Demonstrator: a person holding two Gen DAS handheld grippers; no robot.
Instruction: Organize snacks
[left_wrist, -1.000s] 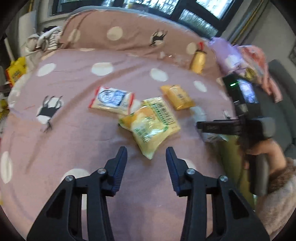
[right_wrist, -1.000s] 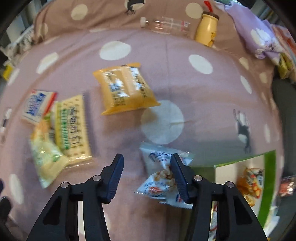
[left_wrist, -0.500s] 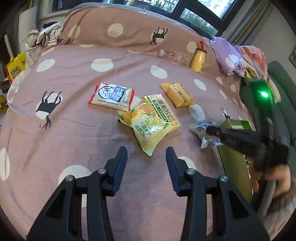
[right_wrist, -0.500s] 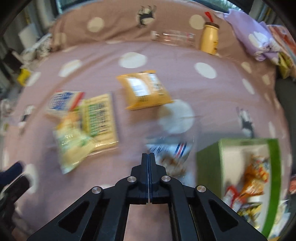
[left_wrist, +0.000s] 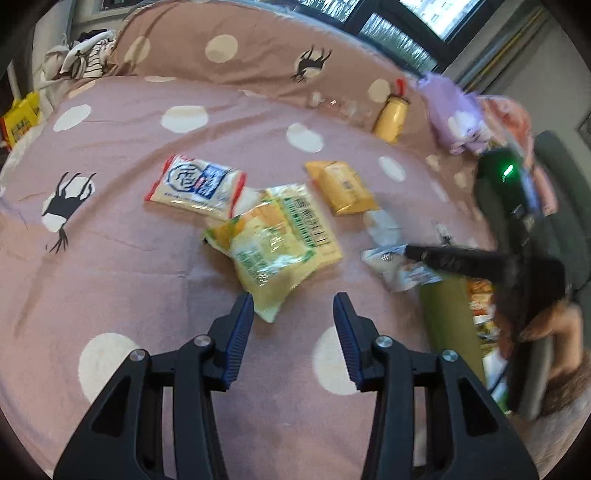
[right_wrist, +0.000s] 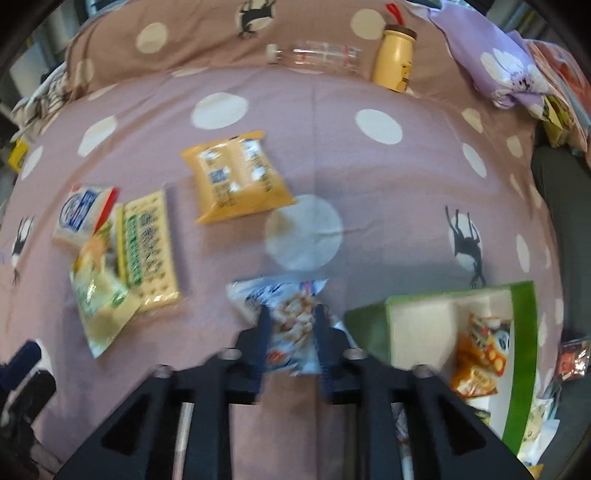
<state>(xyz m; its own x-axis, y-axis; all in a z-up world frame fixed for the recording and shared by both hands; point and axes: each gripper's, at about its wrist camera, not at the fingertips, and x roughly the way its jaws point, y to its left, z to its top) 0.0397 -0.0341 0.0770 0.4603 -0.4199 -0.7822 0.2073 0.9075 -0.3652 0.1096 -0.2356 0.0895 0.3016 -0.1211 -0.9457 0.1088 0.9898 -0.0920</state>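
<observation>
Right gripper (right_wrist: 291, 325): lower centre of its view, fingers apart with the blue-and-white snack bag (right_wrist: 284, 314) between them — blur hides whether they press it.
Left gripper (left_wrist: 293, 321): jaws spread wide, holding nothing, just below the green-yellow packet (left_wrist: 266, 254).
Green box (right_wrist: 517, 354): lower right, snacks inside.
Orange packet (right_wrist: 236, 177): above centre on the dotted bedspread (right_wrist: 369, 184) — well apart.

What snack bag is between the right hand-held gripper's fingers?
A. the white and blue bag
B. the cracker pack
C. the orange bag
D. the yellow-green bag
A: the right hand-held gripper has its fingers on either side of the white and blue snack bag, beside the green box.
</observation>
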